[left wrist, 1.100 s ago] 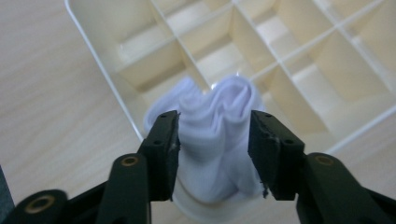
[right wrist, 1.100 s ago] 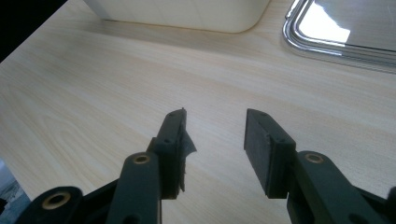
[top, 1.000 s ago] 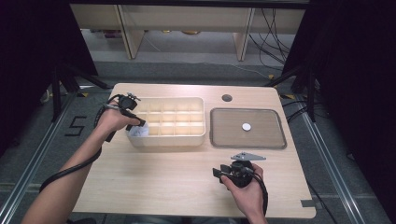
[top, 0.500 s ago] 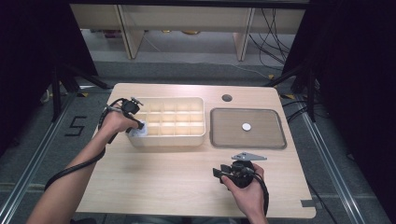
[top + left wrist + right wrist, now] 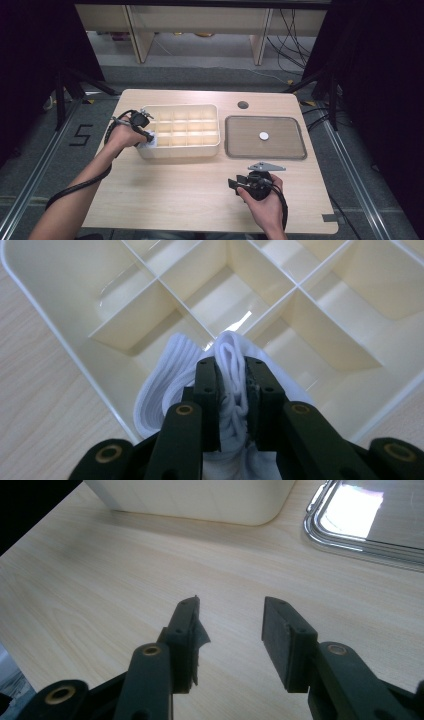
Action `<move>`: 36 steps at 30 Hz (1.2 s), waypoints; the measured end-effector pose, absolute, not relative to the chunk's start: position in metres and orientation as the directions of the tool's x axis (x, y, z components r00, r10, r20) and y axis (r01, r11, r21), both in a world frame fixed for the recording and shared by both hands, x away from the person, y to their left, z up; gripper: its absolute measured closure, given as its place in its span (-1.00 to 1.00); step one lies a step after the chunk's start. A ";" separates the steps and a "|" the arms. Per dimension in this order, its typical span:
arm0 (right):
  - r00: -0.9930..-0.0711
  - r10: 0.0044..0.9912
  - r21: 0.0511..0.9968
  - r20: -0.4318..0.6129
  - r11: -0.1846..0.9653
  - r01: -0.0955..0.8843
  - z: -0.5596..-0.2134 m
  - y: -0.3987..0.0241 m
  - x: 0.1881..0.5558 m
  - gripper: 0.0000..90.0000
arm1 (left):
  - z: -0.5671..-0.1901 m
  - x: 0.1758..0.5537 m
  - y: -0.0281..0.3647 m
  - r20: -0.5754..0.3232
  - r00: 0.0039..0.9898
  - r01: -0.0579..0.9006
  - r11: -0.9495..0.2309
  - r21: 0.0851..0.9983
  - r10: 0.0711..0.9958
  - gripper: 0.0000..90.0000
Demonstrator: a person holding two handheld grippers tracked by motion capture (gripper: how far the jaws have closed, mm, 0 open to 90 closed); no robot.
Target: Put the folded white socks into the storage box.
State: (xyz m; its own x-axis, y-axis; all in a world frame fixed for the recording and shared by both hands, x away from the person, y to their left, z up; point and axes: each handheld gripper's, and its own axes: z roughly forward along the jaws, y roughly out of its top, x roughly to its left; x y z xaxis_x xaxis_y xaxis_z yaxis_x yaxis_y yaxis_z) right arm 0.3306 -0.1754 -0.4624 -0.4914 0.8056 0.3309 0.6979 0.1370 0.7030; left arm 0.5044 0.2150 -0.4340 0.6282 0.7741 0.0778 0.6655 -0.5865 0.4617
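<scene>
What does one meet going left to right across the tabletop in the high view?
Left tongs clamping white ribbed cloth → cream plastic divided organiser box → rectangular metal tray → small white disc on it.

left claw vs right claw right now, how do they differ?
The left claw is shut on a white sock; the right claw is open with nothing between its jaws. The left claw sits over the near-left corner of the cream divided box; the right claw hangs over bare table, short of the metal tray. Both are black, two-jawed and hand-held.
</scene>
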 end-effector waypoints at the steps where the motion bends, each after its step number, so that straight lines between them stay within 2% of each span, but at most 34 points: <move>1: -0.502 0.809 0.710 0.307 0.157 0.686 -0.462 -0.177 0.332 0.32 | -0.434 0.504 0.215 0.077 0.630 0.666 -0.588 0.459 0.773 0.71; 6: -0.492 0.810 0.706 0.319 0.143 0.694 -0.461 -0.177 0.330 0.32 | -0.437 0.500 0.211 0.106 0.635 0.665 -0.612 0.428 0.765 0.73; 16: -0.498 0.808 0.710 0.314 0.148 0.688 -0.461 -0.177 0.330 0.32 | -0.444 0.500 0.217 0.060 0.606 0.706 -0.571 0.418 0.793 0.75; 25: -0.502 0.811 0.705 0.300 0.166 0.690 -0.461 -0.178 0.329 0.32 | -0.456 0.501 0.209 0.121 0.623 0.708 -0.623 0.333 0.773 0.77; 36: -0.506 0.804 0.705 0.312 0.161 0.690 -0.462 -0.179 0.329 0.32 | -0.451 0.506 0.212 0.078 0.627 0.720 -0.615 0.320 0.775 0.74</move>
